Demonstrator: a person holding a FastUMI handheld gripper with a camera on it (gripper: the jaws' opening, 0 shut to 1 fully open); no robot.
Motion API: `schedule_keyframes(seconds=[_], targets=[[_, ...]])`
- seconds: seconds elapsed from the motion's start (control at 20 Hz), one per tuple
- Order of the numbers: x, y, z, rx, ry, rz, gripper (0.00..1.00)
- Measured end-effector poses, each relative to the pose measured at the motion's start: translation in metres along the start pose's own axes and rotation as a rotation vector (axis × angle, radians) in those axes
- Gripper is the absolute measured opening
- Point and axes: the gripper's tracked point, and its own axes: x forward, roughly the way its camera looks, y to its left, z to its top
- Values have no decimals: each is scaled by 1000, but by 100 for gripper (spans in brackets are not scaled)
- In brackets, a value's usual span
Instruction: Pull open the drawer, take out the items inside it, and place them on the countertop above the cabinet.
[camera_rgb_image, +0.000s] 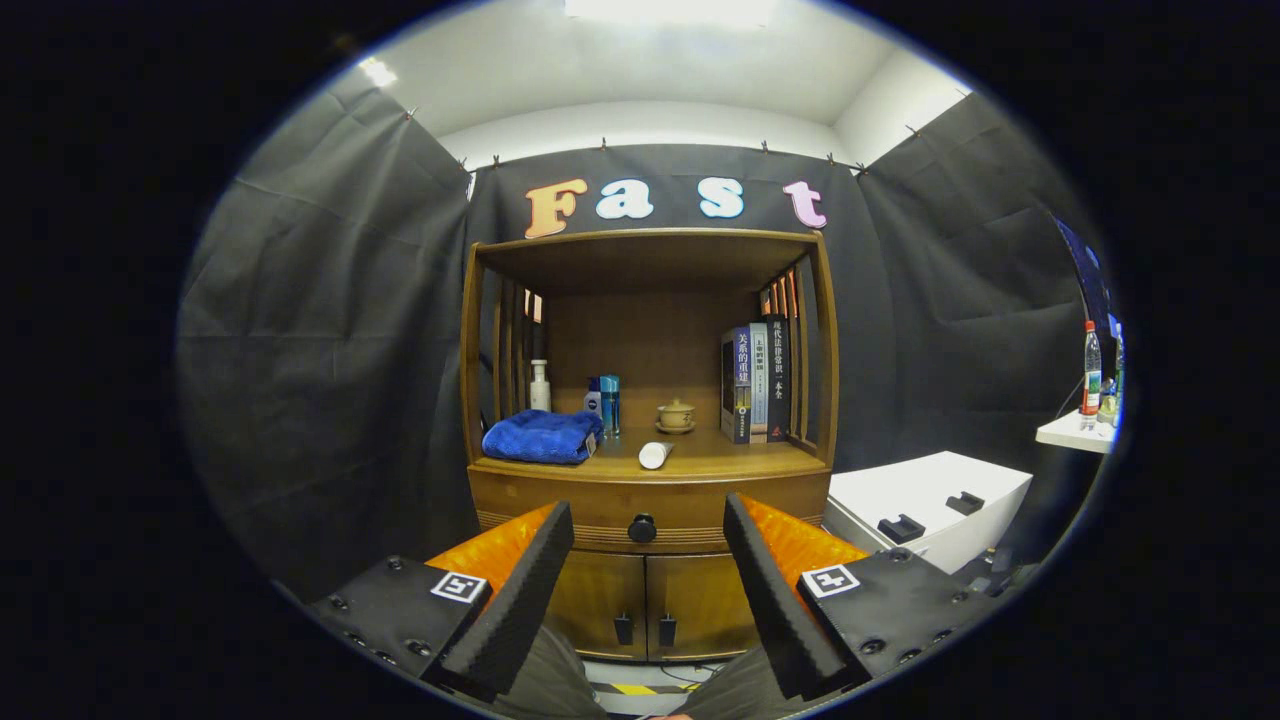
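The gripper (648, 590) holds its fingers (520, 590) spread wide, gripping nothing; the closed drawer (650, 512) and its knob (642, 528) sit beyond them, centred between.

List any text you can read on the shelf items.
"关系的重建": spine of the left book.
"现代法律常识一本全": spine of the right book.
Middle book, white bottle, blue bottle: too small to read.
Gripper, open, drawer knob beyond its fingers: no words.
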Motion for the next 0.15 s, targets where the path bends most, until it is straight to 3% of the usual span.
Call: schedule_keyframes(seconds=[0.15], targets=[[-1, 0, -1, 0, 0, 0, 98]])
